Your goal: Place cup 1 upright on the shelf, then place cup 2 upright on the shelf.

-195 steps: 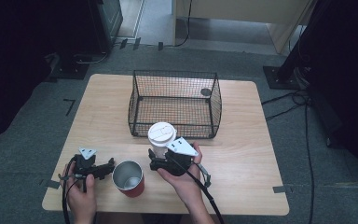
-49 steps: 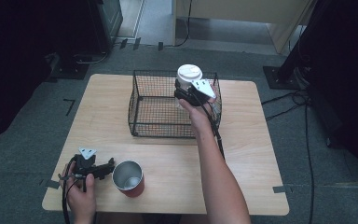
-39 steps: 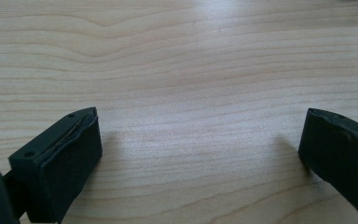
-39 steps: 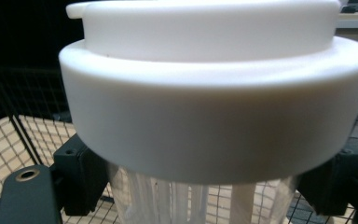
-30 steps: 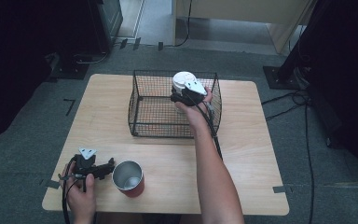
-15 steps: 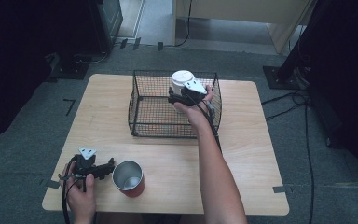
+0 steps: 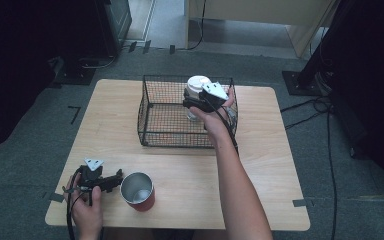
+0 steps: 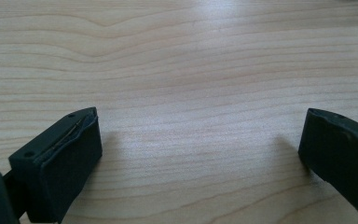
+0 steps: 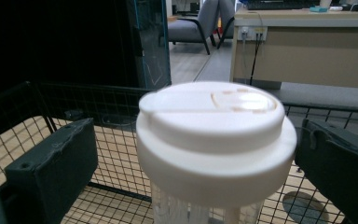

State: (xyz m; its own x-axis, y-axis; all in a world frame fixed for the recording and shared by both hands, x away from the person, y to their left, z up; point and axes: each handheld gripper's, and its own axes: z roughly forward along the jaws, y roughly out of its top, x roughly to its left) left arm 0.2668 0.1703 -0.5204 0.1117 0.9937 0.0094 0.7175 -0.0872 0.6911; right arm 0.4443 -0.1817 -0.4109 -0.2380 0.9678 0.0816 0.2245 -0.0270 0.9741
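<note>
— So, where do we find the white-lidded cup (image 7: 197, 90) from the high view?

— We see it inside the black wire basket (image 7: 152, 117), toward its far right part, with the right gripper (image 7: 192, 102) around it. The right hand (image 7: 211, 116) reaches in over the basket's near rim.

— And in the right gripper view?

— There the cup's white lid (image 9: 214, 135) sits between the two black jaws, which stand spread on either side of it with gaps showing. We cannot tell whether the cup's base rests on the basket floor.

— What of the left gripper (image 7: 116, 179)?

— We see it lying on the wooden table (image 7: 265, 150) at the near left corner, held by the left hand (image 7: 86, 210). In the left gripper view its jaws are wide apart over bare wood, pinching nothing.

— Anything beside it?

— A red cup with a metal inside (image 7: 137, 191) stands upright just to the right of the jaw tips, near the table's front edge. We cannot tell if they touch.
</note>
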